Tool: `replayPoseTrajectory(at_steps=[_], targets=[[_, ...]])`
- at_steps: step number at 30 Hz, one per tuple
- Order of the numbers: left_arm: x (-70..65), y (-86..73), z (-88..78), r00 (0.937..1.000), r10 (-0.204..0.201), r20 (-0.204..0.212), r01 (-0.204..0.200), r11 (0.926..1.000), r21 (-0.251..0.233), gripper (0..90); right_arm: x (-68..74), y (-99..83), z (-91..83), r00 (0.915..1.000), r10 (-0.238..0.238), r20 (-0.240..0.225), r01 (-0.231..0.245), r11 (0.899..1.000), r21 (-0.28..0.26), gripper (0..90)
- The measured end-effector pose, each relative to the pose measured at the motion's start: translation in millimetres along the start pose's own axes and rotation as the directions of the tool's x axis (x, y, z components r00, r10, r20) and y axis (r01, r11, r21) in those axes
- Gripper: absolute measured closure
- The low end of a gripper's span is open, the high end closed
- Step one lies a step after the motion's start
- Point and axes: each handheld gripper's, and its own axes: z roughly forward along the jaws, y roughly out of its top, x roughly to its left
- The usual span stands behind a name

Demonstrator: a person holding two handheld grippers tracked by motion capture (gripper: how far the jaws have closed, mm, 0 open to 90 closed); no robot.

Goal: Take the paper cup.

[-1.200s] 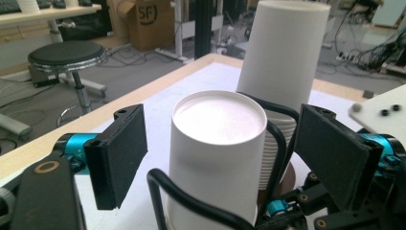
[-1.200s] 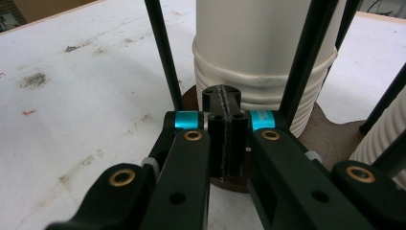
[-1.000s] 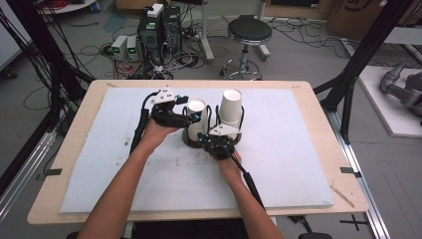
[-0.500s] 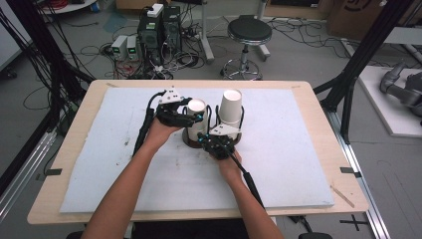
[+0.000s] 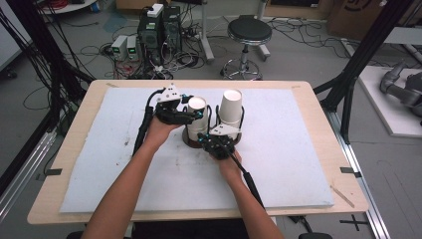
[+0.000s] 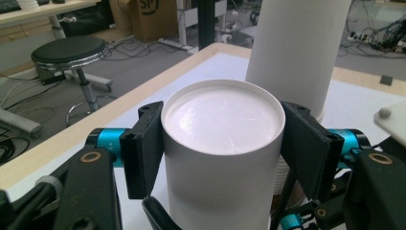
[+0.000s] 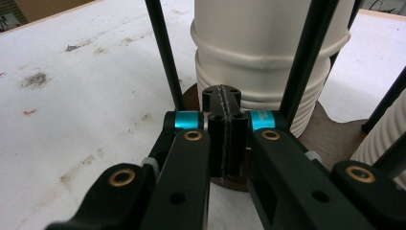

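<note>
Jaws of left gripper (image 6: 222, 153) just closed, now gripping cup (image 6: 222, 143)

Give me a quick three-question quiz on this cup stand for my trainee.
1. True or false: the left gripper has its fingers on either side of the top cup of the shorter stack.
2. The right gripper has its fingers: A wide open, B shut together, C around a cup.
3. In the high view, which cup stack stands taller?

Key: 1 true; the fingers have just been closing onto it. 2 B. 3 the right stack.
</note>
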Motion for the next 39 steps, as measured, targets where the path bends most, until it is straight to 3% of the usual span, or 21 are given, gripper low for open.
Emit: replayPoseTrajectory(at_steps=[7, 14, 19, 20, 24, 29, 31, 39], targets=[[1.4, 20.8, -14.1, 0.9997, -0.026, 0.001, 0.026, 0.9965, -0.080, 35.7, -0.3, 0.1, 0.1, 1.0000, -0.001, -0.002, 0.001, 1.000, -0.001, 90.0], [-4.2, 34.4, -29.8, 0.9989, -0.043, -0.020, 0.041, 0.9931, -0.110, 36.0, -2.4, 0.2, -2.1, 0.9998, 0.003, -0.018, -0.003, 1.000, -0.002, 89.8], [-7.7, 41.7, -42.3, 0.9983, -0.044, -0.039, 0.039, 0.9907, -0.130, 36.0, -5.1, 3.5, -15.3, 0.9984, -0.013, -0.054, 0.012, 0.999, -0.031, 86.8], [-9.7, 46.1, -49.7, 0.9975, -0.061, -0.035, 0.055, 0.9872, -0.150, 36.0, -4.8, 4.6, -19.8, 0.9979, -0.028, -0.059, 0.025, 0.999, -0.040, 86.5], [-16.3, 59.2, -62.6, 0.9986, -0.043, -0.031, 0.037, 0.9866, -0.159, 36.0, -3.8, 7.4, -33.5, 0.9945, -0.064, -0.083, 0.059, 0.996, -0.063, 82.7], [-26.3, 66.5, -72.2, 0.9996, -0.020, -0.018, 0.017, 0.9889, -0.147, 36.0, -6.3, 8.8, -48.4, 0.9921, -0.069, -0.106, 0.061, 0.995, -0.074, 73.8], [-33.2, 66.3, -76.5, 0.9999, -0.010, -0.008, 0.009, 0.9908, -0.135, 36.0, -9.5, 8.2, -63.3, 0.9903, -0.082, -0.112, 0.074, 0.994, -0.077, 62.0], [-50.5, 45.3, -84.8, 0.9986, -0.023, 0.047, 0.028, 0.9934, -0.111, 36.0, -29.1, 2.3, -104.6, 0.9869, -0.127, -0.100, 0.114, 0.985, -0.126, 35.9]])
